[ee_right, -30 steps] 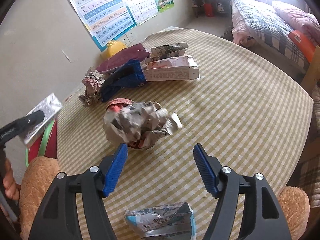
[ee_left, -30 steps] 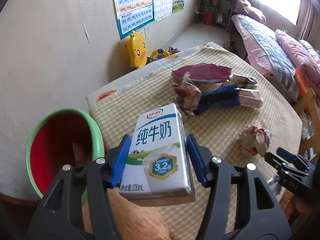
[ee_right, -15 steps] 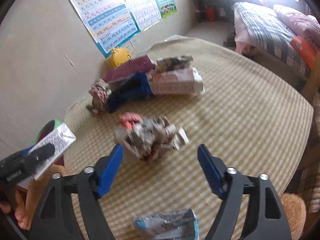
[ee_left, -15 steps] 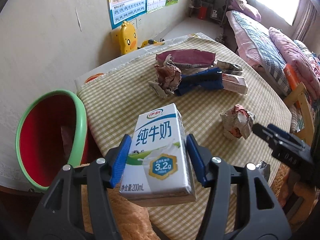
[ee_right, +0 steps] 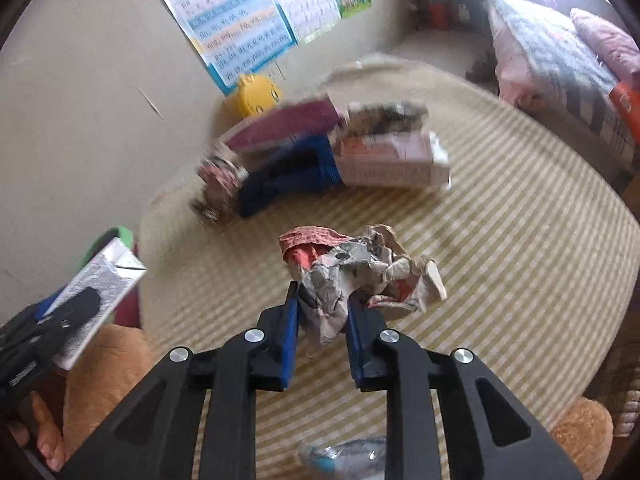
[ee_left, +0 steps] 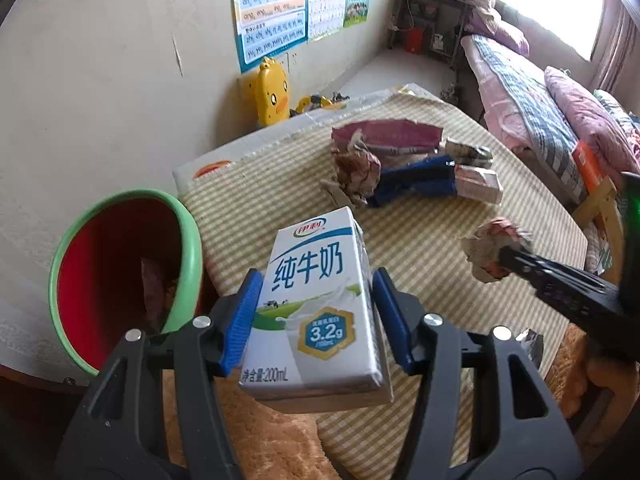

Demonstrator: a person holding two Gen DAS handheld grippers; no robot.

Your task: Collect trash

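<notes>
So the room first: pale wall [ee_left: 100,80] with learning posters [ee_left: 272,16] on it, a bed [ee_left: 532,92] with pink bedding off to the right under a blown-out window; most of my view is the round table [ee_left: 440,240] in a yellow-green checked cloth, pushed near the wall; beside its left edge sits the bin [ee_left: 120,280], red inside with a green rim, something dull at the bottom I can't make out. Far side of the table has a pile of trash [ee_left: 408,164], a maroon pack, a blue one, a pinkish carton and a crumpled wad all touching; a yellow duck toy [ee_left: 272,94] stands by the wall behind it.

My left gripper [ee_left: 316,316] is clamped about half open on the milk carton [ee_left: 320,304], upright, held just right of the bin's rim. My right gripper [ee_right: 322,328] is pinched nearly closed on the crumpled paper ball [ee_right: 360,272], just above the cloth.

Hard bits: the right view is smeared with motion blur so the pile is mush; a flattened silvery wrapper [ee_right: 344,456] at the near table edge is half hidden behind the right gripper; the fuzzy orange-brown stuff [ee_left: 256,432] below the table is cut off, no idea what it is.
</notes>
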